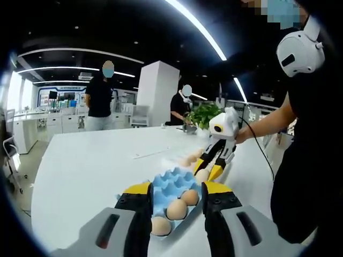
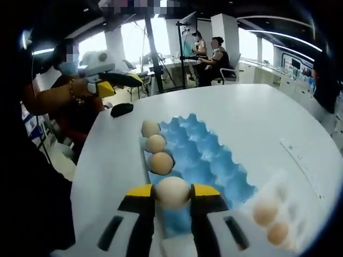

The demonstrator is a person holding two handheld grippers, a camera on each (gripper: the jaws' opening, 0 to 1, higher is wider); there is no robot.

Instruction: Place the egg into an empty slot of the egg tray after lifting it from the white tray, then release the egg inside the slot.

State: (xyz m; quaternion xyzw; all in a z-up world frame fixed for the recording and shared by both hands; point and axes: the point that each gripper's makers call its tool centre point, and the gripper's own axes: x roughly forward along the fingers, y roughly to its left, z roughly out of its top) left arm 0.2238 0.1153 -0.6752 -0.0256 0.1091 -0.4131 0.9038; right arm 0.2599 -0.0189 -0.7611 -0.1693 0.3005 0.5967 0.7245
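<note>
- Egg [image 2: 172, 191] clamped between right gripper [image 2: 172, 199] yellow tips, off the table, hanging over near edge of blue egg tray [image 2: 214, 155]; pinch across its middle probably so it won't slip or crack.
- Same egg [image 1: 202, 174] seen from left gripper view in right gripper [image 1: 210, 167], angled down toward far end of blue egg tray [image 1: 170, 187].
- Three eggs sit in one row along tray edge [image 2: 156, 143]; the other cups look empty, so free slots just ahead of the held egg.
- White tray [image 2: 278, 214] lies beside blue tray, two eggs left in it [image 2: 271, 222]; source kept close for short carry.
- Left gripper [image 1: 176, 199] jaws apart, nothing between them, hovering at near end of tray, idle; three eggs [image 1: 176, 210] show between its jaws.
- Judgement: carry stage, egg lifted, not yet in a slot; next needs lowering into an empty cup before opening.
- Risk: letting go on a ridge, egg rolling.
</note>
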